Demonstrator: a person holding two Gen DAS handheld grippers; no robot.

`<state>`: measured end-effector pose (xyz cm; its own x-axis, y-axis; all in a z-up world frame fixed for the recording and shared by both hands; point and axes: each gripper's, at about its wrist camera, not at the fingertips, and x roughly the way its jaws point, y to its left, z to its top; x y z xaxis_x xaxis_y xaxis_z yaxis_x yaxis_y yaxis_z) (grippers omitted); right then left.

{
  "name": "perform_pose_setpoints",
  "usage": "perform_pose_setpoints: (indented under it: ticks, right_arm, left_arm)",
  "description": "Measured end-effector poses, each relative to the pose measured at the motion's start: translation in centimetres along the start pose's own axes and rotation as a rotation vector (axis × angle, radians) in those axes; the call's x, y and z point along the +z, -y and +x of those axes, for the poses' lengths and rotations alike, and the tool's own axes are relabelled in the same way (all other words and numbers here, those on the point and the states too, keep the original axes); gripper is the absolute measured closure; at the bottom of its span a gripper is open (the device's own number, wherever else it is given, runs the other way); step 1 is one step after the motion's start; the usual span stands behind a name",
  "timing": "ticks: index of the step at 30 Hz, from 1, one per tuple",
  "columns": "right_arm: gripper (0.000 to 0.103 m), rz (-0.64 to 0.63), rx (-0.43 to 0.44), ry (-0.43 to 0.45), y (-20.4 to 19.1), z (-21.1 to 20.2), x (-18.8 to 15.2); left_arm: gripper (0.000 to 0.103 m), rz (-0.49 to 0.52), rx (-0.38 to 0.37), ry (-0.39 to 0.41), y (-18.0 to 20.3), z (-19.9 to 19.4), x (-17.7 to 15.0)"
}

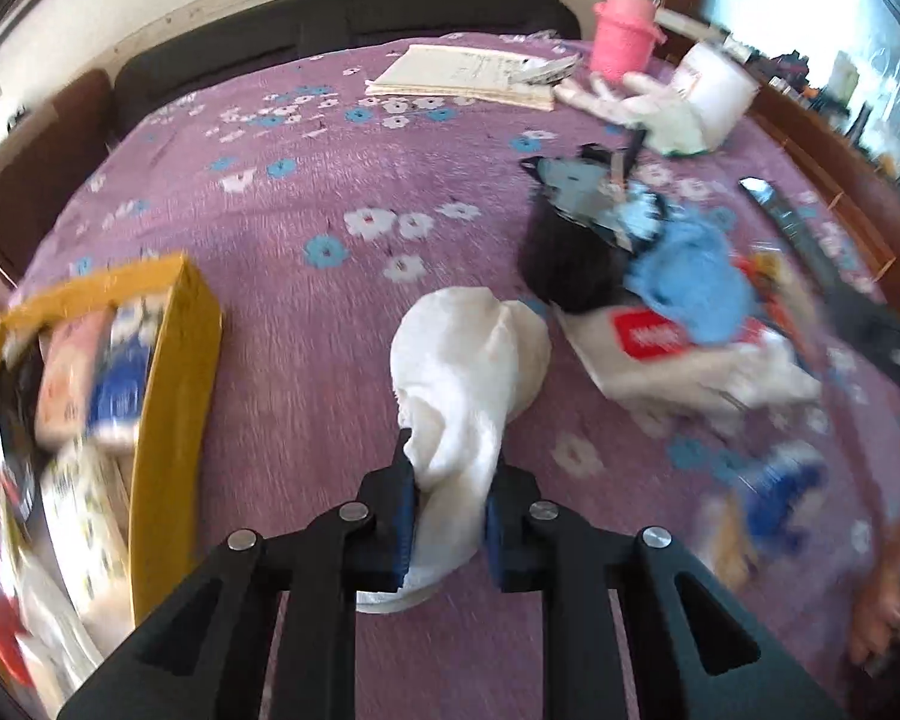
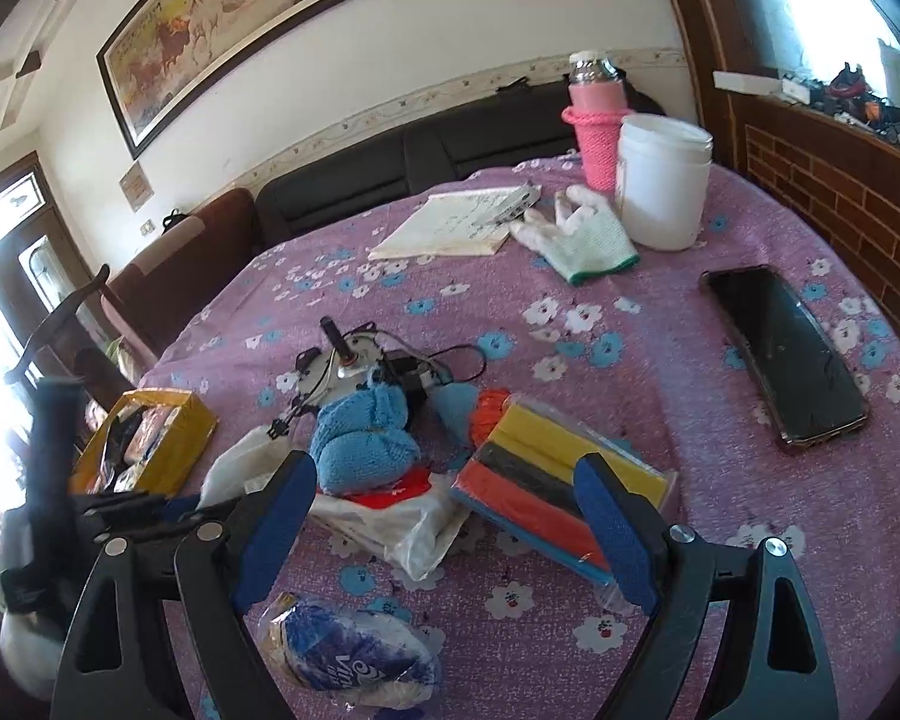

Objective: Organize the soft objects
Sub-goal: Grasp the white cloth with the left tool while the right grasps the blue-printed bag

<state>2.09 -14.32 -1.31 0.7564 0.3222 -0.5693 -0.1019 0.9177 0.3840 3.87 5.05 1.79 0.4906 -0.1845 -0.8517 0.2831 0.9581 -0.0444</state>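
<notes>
Left gripper (image 1: pixel 450 516): my jaws are clenched on the white sock (image 1: pixel 465 372), pinched near its cuff so the toe end trails on the purple floral surface (image 1: pixel 306 192). The yellow box (image 1: pixel 174 372) sits near left, already holding soft packs (likely where the sock goes). Right gripper (image 2: pixel 450 534): jaws spread wide, gripping nothing, hovering above the blue towel roll (image 2: pixel 363 441) and the pack of coloured cloths (image 2: pixel 546 480).
</notes>
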Motion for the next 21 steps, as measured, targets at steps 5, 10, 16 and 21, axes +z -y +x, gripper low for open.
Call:
perform_pose_setpoints:
  ticks: [5,10,16,21]
  right_arm:
    - [0.013,-0.003,0.037,-0.082,-0.2,1.4,-0.7]
    - [0.013,-0.029,0.048,-0.15,-1.0,1.4,-1.8]
    - [0.012,-0.203,0.068,-0.274,-5.2,2.5,-4.4]
    - [0.03,-0.415,-0.056,-0.281,-9.4,2.4,-6.9]
  left_arm:
    - [0.085,-0.091,-0.117,0.069,-1.0,-4.4,-3.4]
    - [0.085,-0.157,-0.168,0.13,-2.6,-8.2,-7.0]
    - [0.085,-0.211,-0.169,0.194,-4.9,-11.3,-9.4]
    - [0.085,-0.283,-0.13,0.245,-8.2,-13.6,-11.4]
